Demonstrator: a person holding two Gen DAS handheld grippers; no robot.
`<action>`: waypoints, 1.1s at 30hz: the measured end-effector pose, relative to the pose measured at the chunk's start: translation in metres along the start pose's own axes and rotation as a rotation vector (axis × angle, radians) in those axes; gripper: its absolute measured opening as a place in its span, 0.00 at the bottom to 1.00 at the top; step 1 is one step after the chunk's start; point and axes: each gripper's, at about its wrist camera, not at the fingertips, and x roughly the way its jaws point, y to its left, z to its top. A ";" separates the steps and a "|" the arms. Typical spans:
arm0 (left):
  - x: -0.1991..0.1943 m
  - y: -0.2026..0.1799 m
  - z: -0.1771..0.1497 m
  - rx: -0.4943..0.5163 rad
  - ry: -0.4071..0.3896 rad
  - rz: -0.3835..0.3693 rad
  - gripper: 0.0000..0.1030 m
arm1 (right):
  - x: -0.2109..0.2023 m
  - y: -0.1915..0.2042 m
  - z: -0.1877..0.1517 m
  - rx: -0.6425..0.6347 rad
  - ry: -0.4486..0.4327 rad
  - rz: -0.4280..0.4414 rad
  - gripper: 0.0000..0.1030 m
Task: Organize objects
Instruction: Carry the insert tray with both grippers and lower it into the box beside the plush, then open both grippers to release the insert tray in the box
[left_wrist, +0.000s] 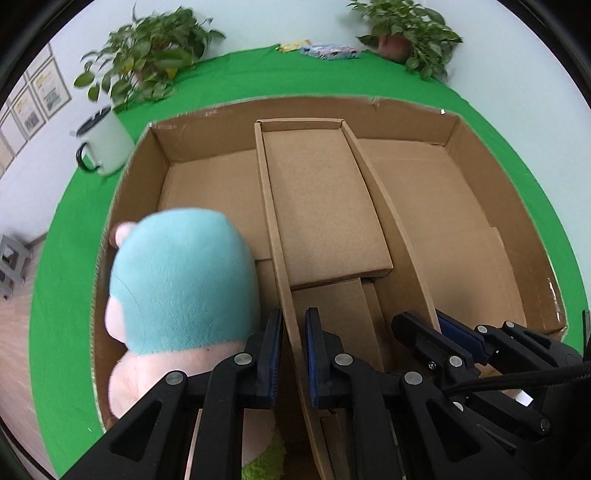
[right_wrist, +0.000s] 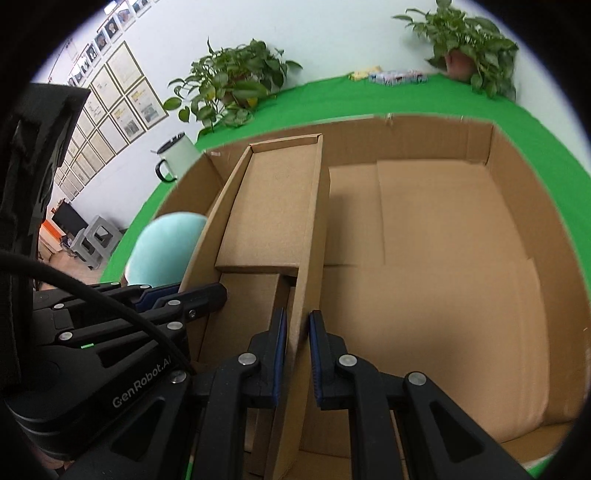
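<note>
Inside the large cardboard box (left_wrist: 480, 147), the narrow inner tray's (left_wrist: 325, 192) two side walls are clamped by the left hand-held gripper (left_wrist: 293, 354) and right hand-held gripper (right_wrist: 297, 354), beside a plush toy (left_wrist: 181, 280).

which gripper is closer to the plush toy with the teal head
Left. The left gripper clamps the inner cardboard tray's left wall right beside the plush toy; the right gripper grips the tray's far wall.

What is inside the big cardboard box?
The big cardboard box holds a narrow cardboard insert and a plush toy left of it. The toy's lower part is hidden behind the left gripper.
</note>
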 end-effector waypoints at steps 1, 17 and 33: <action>0.006 0.004 -0.004 -0.021 0.017 -0.002 0.08 | 0.003 0.000 0.000 0.003 0.012 0.004 0.11; -0.061 0.048 -0.044 -0.068 -0.169 -0.034 0.30 | 0.020 0.015 -0.008 -0.104 0.057 -0.026 0.09; -0.149 0.060 -0.134 -0.125 -0.541 0.112 0.92 | -0.045 0.027 -0.020 -0.213 -0.149 -0.050 0.70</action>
